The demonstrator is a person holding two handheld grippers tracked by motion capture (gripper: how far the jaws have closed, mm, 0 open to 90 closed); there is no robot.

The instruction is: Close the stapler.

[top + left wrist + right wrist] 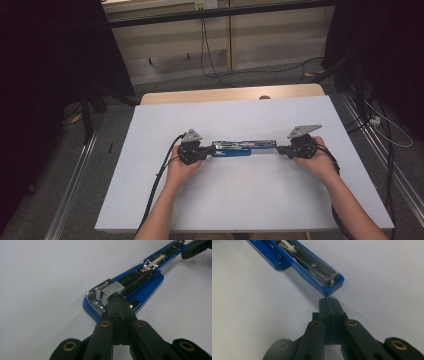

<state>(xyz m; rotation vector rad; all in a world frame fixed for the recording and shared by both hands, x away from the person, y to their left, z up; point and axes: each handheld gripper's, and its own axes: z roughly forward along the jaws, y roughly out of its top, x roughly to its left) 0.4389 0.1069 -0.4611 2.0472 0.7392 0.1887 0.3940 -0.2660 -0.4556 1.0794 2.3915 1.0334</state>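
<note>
A blue stapler (240,147) lies opened out flat on the white tabletop (240,200), stretched left to right between both grippers. My left gripper (207,150) is shut with nothing between its jaws. In the left gripper view its tips (117,301) rest against the stapler (147,287) at its rounded end, right behind a silver block of staples (113,288). My right gripper (281,149) is shut too and holds nothing. In the right gripper view its tips (329,301) sit just at the square blue end of the stapler (307,265).
A wooden strip (230,94) runs along the table's far edge. Beyond it are cables on the floor (210,60) and dark curtains on both sides. Metal rails (75,185) flank the table. The right gripper (193,248) shows at the far end in the left gripper view.
</note>
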